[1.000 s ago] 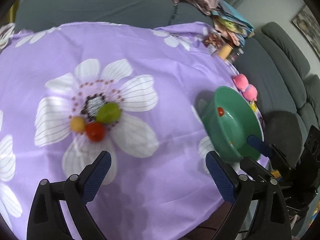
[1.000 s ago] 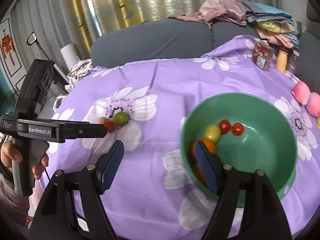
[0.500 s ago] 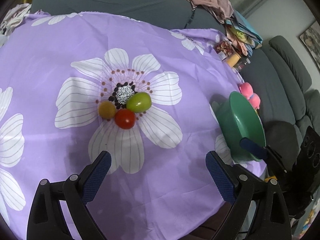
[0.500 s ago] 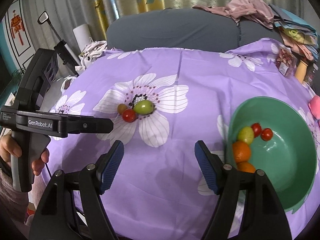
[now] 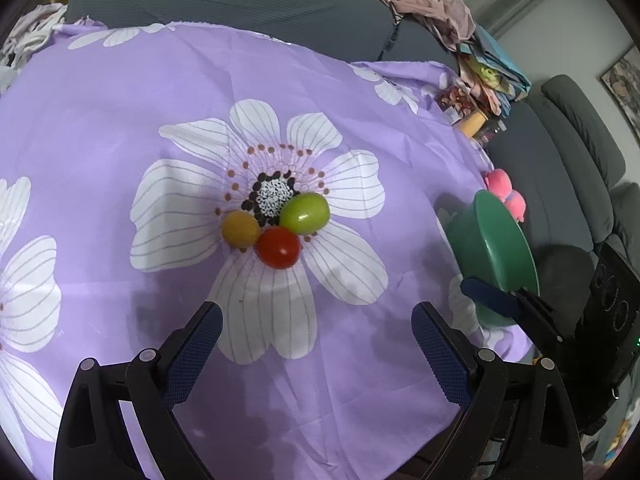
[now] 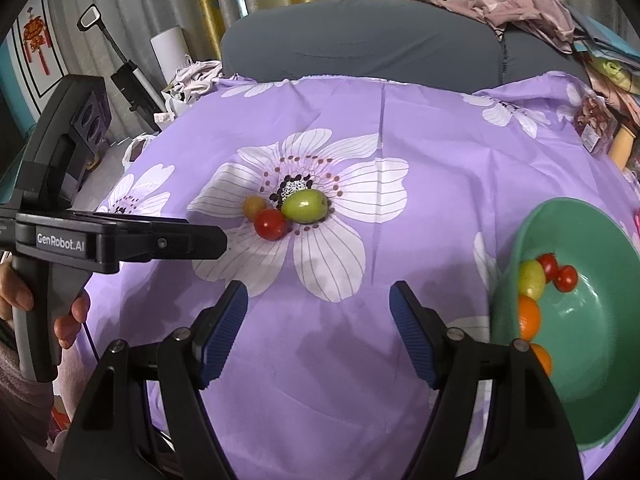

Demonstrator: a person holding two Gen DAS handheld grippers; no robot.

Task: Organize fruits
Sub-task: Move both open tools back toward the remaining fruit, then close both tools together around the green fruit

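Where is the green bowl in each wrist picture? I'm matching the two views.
Left wrist view: the green bowl sits at the right edge, seen side-on, its contents hidden.
Right wrist view: the green bowl is at lower right, its inside showing fruit.
Shared landmark: the red tomato on the white flower print, touching a green fruit.
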